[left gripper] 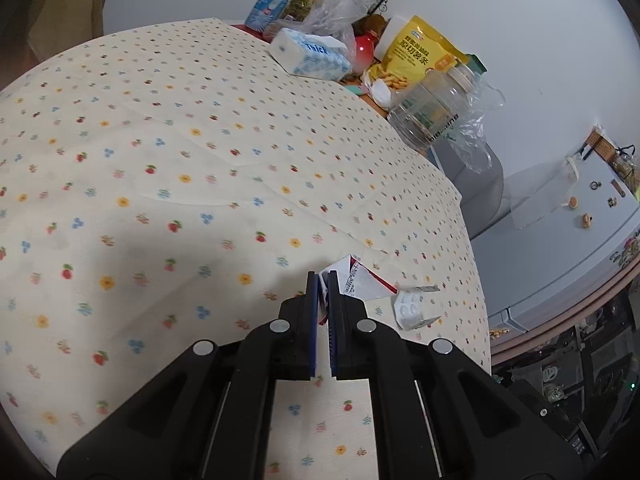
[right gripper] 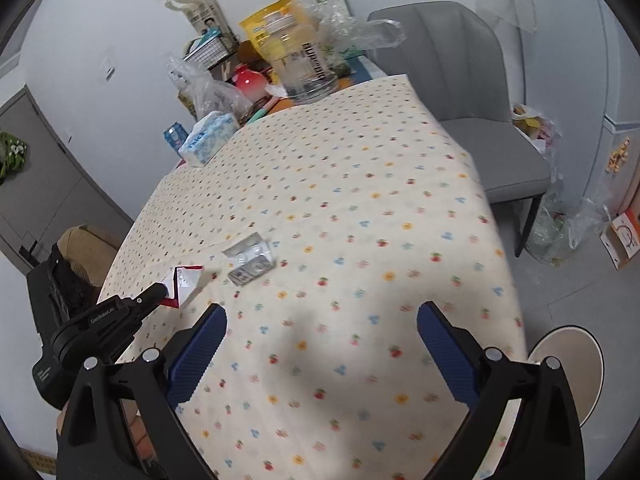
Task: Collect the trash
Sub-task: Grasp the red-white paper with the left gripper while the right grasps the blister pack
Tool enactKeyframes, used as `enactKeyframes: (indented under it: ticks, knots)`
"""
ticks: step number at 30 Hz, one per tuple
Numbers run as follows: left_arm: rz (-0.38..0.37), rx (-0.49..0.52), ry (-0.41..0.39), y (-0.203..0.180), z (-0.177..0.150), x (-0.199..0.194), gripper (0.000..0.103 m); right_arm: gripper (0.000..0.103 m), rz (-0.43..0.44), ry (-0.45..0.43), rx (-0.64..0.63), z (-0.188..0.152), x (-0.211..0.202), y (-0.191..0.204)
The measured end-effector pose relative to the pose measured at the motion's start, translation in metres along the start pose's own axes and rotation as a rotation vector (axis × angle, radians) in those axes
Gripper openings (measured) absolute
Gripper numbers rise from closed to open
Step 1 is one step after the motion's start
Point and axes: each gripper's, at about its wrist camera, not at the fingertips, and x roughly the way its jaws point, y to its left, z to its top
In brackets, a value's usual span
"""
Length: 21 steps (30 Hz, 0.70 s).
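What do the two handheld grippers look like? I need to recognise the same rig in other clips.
Both are matte black plastic. The left gripper and right gripper each have two angled link arms joined by round silver pivot pins, ending in fingers faced with ribbed dark-blue pads. The left's body carries small white lettering, unreadable. No cables or sleeves show.

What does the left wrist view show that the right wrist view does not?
Only the left wrist view shows the left gripper from behind, its blue pads shut on the red-and-white paper wrapper. Only the right wrist view shows the open right gripper, the grey upholstered chair and the round beige bin. Both show the empty silver blister pack on the flower-print tablecloth.
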Motion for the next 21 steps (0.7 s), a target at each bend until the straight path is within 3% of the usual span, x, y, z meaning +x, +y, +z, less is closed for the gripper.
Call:
enactKeyframes:
  ticks: [10, 21]
  knots:
    - [0.045, -0.042, -0.047, 0.035, 0.008, -0.027, 0.005, 0.093, -0.026, 0.043, -0.234, 0.009, 0.043, 0.057]
    - [0.082, -0.082, -0.063, 0.060, 0.012, -0.038, 0.005, 0.089, -0.070, 0.078, -0.362, 0.008, 0.075, 0.081]
